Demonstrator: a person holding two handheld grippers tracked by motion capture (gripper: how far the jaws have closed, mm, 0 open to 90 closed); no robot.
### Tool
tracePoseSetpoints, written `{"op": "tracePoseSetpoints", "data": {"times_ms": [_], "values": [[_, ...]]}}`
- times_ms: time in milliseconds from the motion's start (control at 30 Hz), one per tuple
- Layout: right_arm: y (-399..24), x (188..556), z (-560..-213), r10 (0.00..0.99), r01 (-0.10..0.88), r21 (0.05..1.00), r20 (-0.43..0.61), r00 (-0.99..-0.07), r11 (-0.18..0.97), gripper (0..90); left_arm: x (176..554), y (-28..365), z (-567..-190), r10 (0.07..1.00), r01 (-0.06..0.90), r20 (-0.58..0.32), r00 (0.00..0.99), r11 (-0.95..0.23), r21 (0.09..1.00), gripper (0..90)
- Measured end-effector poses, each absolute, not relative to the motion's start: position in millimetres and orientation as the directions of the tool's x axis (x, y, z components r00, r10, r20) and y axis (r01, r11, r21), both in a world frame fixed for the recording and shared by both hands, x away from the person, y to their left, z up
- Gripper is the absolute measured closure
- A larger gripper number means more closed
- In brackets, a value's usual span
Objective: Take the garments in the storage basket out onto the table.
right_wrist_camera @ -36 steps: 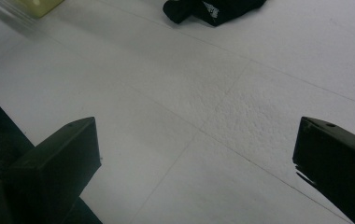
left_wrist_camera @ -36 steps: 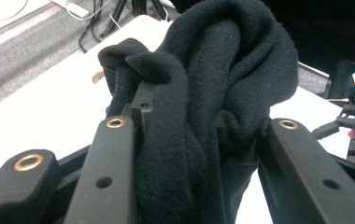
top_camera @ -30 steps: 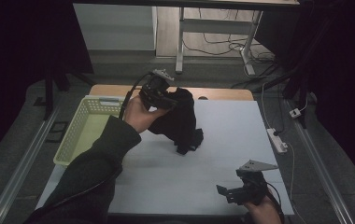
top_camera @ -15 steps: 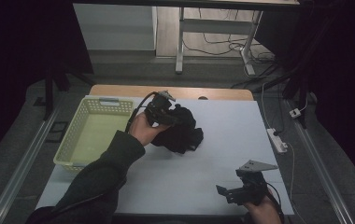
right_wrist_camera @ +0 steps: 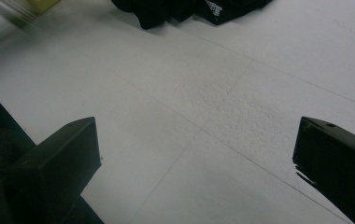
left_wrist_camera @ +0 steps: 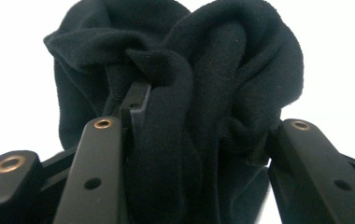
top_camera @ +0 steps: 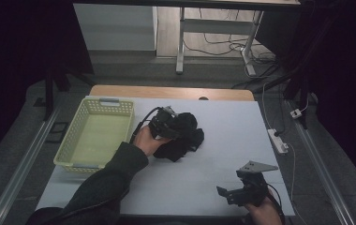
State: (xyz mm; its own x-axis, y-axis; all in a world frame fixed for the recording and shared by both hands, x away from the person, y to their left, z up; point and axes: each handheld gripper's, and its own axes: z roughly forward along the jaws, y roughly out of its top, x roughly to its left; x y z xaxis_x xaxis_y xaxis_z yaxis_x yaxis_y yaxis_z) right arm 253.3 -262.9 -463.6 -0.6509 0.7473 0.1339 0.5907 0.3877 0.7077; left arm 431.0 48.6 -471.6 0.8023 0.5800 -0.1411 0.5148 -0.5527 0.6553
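black cloth [top_camera: 183,137] bunched mid-table, just right of yellow basket [top_camera: 96,135], no clear long axis, left gripper [left_wrist_camera: 199,140] clamped on its folds, right gripper [top_camera: 236,191] released, resting near right edge

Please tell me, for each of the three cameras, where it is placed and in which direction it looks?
High view: above the person's side, looking forward and down on the white table; both forearms show.
Left gripper view: on the left gripper, looking along its jaws into the black cloth.
Right gripper view: on the right gripper, low over the table, its jaws apart.
Shared: the black cloth and the table appear in all three.
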Motion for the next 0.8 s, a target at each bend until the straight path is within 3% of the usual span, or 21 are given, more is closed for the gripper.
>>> {"op": "tracePoseSetpoints", "data": {"times_ms": [300,500,800], "values": [[-263,253,-464,0.747,0.587,0.707,0.126,-0.653,0.394,0.6,430,41,-494,0.571,0.518,-0.147,0.808,-0.569,0.638,43.4],[-263,253,-464,0.747,0.588,0.707,0.127,-0.652,0.394,0.6,433,41,-499,0.578,0.546,-0.191,0.793,-0.537,0.642,27.8],[-263,253,-464,0.747,0.589,0.706,0.127,-0.652,0.394,0.7,432,42,-490,0.569,0.538,-0.187,0.801,-0.545,0.643,9.4]]}}
